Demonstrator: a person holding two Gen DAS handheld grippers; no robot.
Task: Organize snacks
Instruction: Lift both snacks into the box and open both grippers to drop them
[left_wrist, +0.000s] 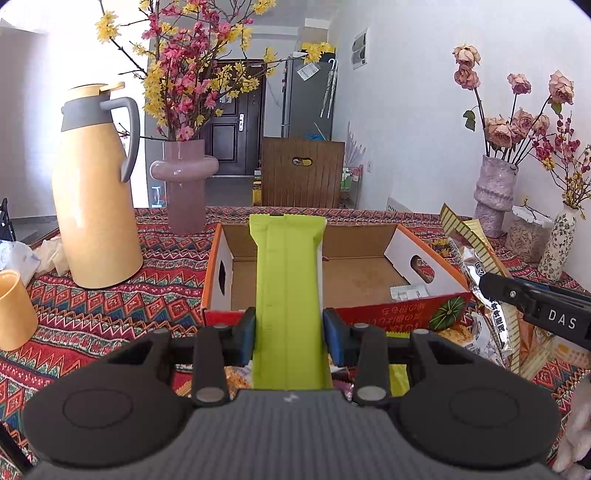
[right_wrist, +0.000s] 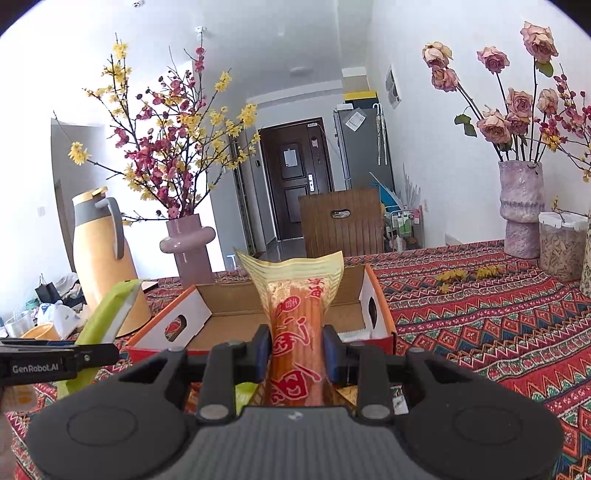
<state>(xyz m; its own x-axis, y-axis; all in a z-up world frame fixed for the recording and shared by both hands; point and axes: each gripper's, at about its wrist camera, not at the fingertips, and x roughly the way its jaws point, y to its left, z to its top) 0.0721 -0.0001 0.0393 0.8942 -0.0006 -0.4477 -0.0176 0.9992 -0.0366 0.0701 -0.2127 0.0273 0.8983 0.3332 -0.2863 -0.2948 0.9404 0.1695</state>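
On the patterned tabletop (left_wrist: 110, 306), a yellow thermos jug (left_wrist: 96, 192) stands at far left. Left gripper (left_wrist: 289, 334): jaws closed on a lime-green snack packet (left_wrist: 288, 295), held raised before the open cardboard box (left_wrist: 436, 295), which lies centre. Right gripper (right_wrist: 296, 354): jaws clamped on an orange-and-yellow snack packet (right_wrist: 295, 314), likewise raised before the box. Loose snack packets (left_wrist: 480, 332) lie beside the box's right end.

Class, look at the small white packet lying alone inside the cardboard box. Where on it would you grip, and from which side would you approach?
The white packet lies flat on the floor of the cardboard box, near the front wall and the right end. Probably come straight down from above, since the walls block a level approach, and pinch across its short width at the left end, away from the corner. It looks thin, so the fingers must scrape under an edge.
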